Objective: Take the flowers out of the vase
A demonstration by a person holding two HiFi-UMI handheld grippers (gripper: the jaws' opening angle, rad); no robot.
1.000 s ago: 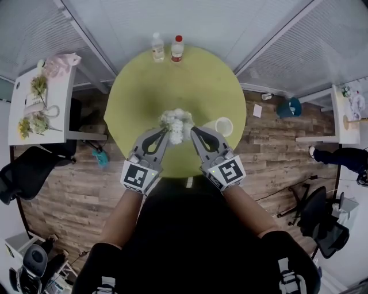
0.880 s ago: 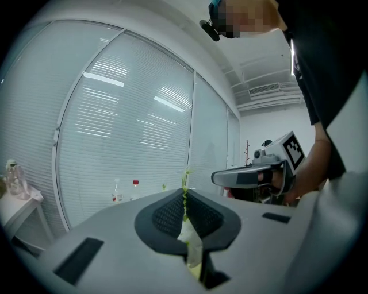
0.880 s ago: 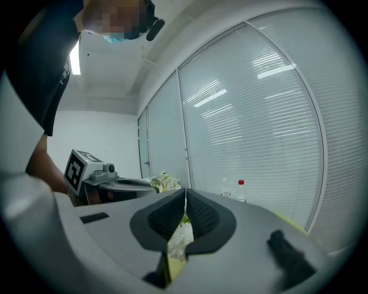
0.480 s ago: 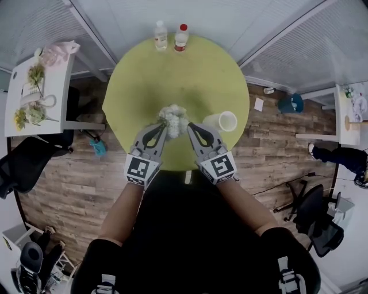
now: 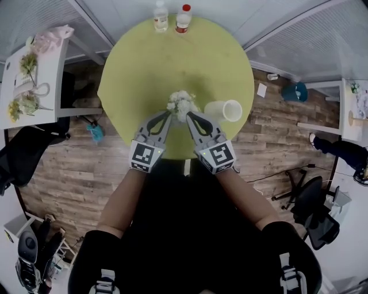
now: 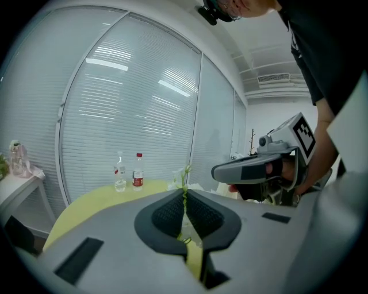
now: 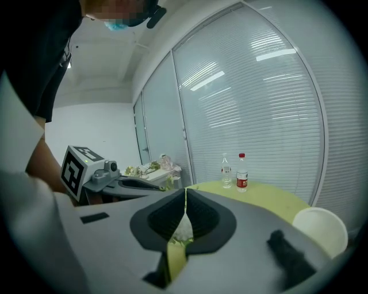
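Working the rig remotely, I am holding both grippers over the near half of a round green table [image 5: 149,69], their tips converging on a small bunch of white flowers [image 5: 181,103]. The left gripper [image 5: 167,116] is pinching 1 thin green stem [image 6: 184,195] between its ribbed pads, and the stem's tip is poking up just above the jaw ends. The right gripper [image 5: 189,116] is keeping its jaws pressed together; white blossom is showing through the slit behind its pads, but I cannot tell whether a stem is caught there. The flowers are sitting outside the white vase [image 5: 224,110], which is on the table just to their right and apart from both grippers. The vase's pale rim is also showing at the lower right of the right gripper view. At the table's far edge, a clear bottle [image 5: 160,15] and a red-capped bottle [image 5: 183,18] are standing side by side before the window blinds. More flowers are lying on a white side table [image 5: 49,74] off to the left.
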